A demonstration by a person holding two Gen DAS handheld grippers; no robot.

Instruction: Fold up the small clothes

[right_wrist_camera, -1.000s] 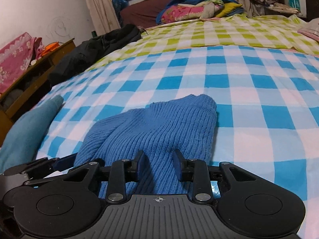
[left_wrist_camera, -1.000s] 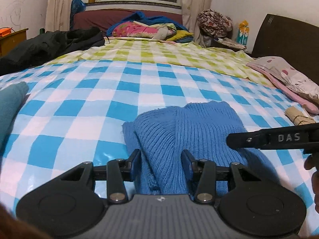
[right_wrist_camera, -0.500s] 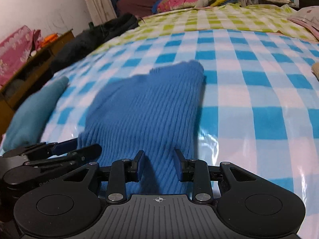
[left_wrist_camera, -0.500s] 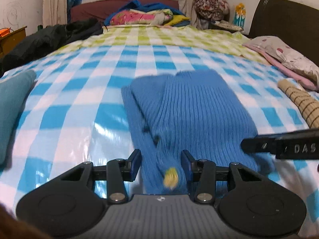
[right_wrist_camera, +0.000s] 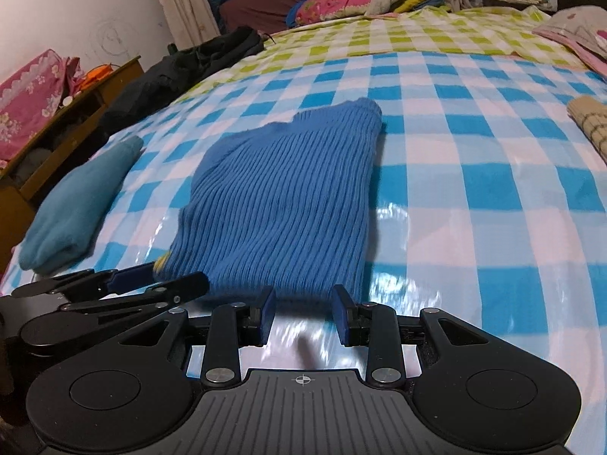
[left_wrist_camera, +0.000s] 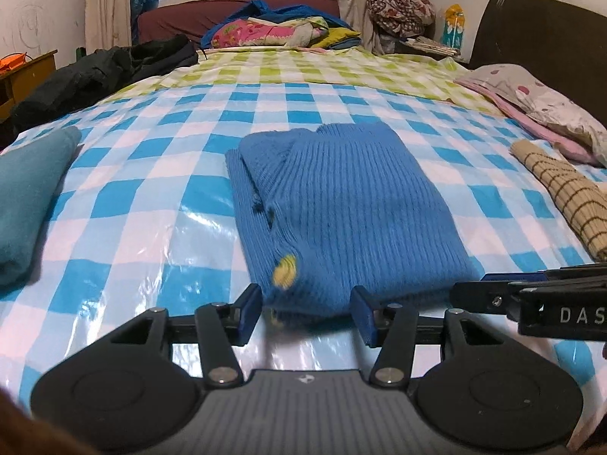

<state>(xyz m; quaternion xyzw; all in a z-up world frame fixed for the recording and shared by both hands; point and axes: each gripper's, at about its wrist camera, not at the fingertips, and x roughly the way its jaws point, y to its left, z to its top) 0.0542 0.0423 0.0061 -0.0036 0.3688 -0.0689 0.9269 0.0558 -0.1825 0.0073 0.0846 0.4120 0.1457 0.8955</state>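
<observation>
A blue ribbed knit sweater [left_wrist_camera: 353, 204] lies folded flat on the blue-and-white checked bed cover [left_wrist_camera: 144, 197], with a small yellow patch near its near left corner. My left gripper [left_wrist_camera: 306, 303] sits at the sweater's near edge. Its jaws are opening; the hem lies between the pads, which do not press on it. In the right wrist view the sweater [right_wrist_camera: 288, 197] ends just ahead of my right gripper [right_wrist_camera: 303, 303]. Its jaws are opening too, with the hem at the fingertips and not pinched. Each gripper shows beside the other at the hem.
A folded teal garment [left_wrist_camera: 26, 197] lies left of the sweater, and a beige striped roll [left_wrist_camera: 565, 193] to the right. A black jacket [left_wrist_camera: 102, 72], a clothes pile [left_wrist_camera: 280, 30] and a pillow [left_wrist_camera: 546, 106] sit farther off. A wooden cabinet [right_wrist_camera: 57, 125] stands left of the bed.
Both grippers drew back toward the near side of the bed, and the sweater now lies stretched out flat ahead of them. Both pairs of jaws have widened off the hem.
</observation>
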